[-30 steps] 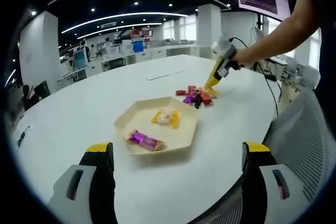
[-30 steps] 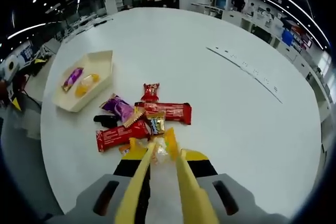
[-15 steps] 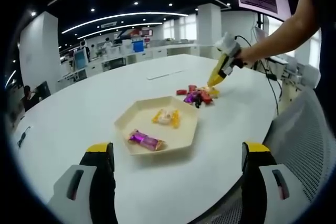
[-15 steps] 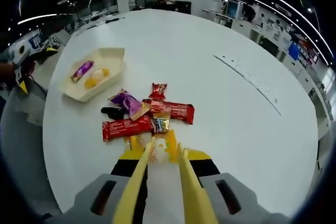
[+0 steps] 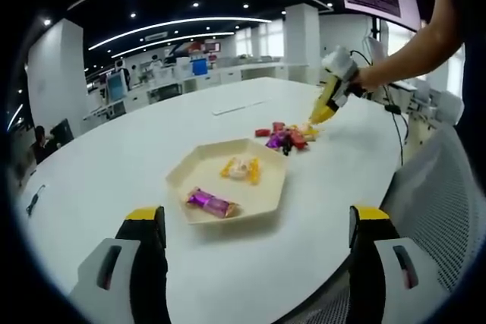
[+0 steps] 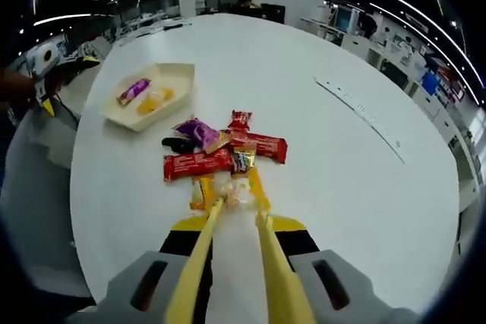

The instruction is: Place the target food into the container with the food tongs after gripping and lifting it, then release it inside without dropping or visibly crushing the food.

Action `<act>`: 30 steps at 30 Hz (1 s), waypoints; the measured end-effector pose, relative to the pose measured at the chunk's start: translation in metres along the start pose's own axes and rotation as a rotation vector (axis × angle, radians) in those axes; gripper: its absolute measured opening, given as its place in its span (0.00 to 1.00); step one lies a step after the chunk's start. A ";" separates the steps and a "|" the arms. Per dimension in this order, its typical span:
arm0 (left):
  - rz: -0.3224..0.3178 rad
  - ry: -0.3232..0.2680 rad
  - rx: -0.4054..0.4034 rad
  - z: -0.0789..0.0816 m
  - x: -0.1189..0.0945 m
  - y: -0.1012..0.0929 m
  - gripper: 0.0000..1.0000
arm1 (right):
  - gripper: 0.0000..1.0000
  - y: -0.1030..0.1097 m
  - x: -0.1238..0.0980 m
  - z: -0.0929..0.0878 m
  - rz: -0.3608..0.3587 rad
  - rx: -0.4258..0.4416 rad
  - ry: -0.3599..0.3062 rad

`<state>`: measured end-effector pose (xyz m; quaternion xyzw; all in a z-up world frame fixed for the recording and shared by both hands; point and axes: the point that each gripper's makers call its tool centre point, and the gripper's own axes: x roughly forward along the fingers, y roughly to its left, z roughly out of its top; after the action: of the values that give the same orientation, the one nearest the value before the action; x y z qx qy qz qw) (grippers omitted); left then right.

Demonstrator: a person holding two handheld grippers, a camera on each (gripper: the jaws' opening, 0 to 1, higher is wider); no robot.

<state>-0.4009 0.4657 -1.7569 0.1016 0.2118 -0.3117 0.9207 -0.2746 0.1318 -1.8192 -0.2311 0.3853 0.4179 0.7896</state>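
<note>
Bench [image 5: 114,157] surface is seen to be white and round, set in an open-plan office. A cream hexagonal tray [image 5: 267,201] is placed on it, nearest the left gripper [image 5: 254,263], whose jaws are held wide apart with nothing between them. 2 items are lying inside the tray: a purple-wrapped candy [image 5: 209,202] at the near side and a yellow-wrapped candy [image 5: 241,169] at the far side, apart from each other.

Farther along the bench, a pile of wrapped snacks [image 5: 285,139] is noted. In the right gripper view the pile is made up of 2 long red bars [image 6: 199,163], a small red packet [image 6: 240,119], a purple packet [image 6: 197,131], a dark piece [image 6: 176,144] and some small yellow pieces, all touching or overlapping.

The right gripper [image 6: 237,219] is fitted with yellow food tongs [image 6: 194,271], and its jaws are pressed on the tong arms. The tong tips are brought narrow around a pale yellow-wrapped candy [image 6: 237,195], which is held at the near edge of the pile. Whether the candy is raised clear of the bench cannot be told. In the left gripper view the right gripper [image 5: 325,111] is seen at the far right, held by a person's hand [image 5: 363,78], with the tongs angled down to the pile. The tray [image 6: 134,117] is observed well apart from the pile, at the far left of the right gripper view.
</note>
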 end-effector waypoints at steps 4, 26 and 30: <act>0.000 0.001 0.001 0.000 0.000 0.000 0.97 | 0.27 0.004 0.000 -0.018 0.011 -0.019 0.036; -0.001 0.016 0.013 -0.003 0.001 -0.001 0.96 | 0.30 0.005 0.003 -0.031 0.025 0.038 0.036; -0.002 0.017 0.013 -0.002 0.001 -0.002 0.96 | 0.30 0.005 -0.002 -0.027 0.019 0.038 0.022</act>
<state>-0.4020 0.4643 -1.7596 0.1099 0.2176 -0.3131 0.9179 -0.2905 0.1149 -1.8339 -0.2170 0.4042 0.4153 0.7855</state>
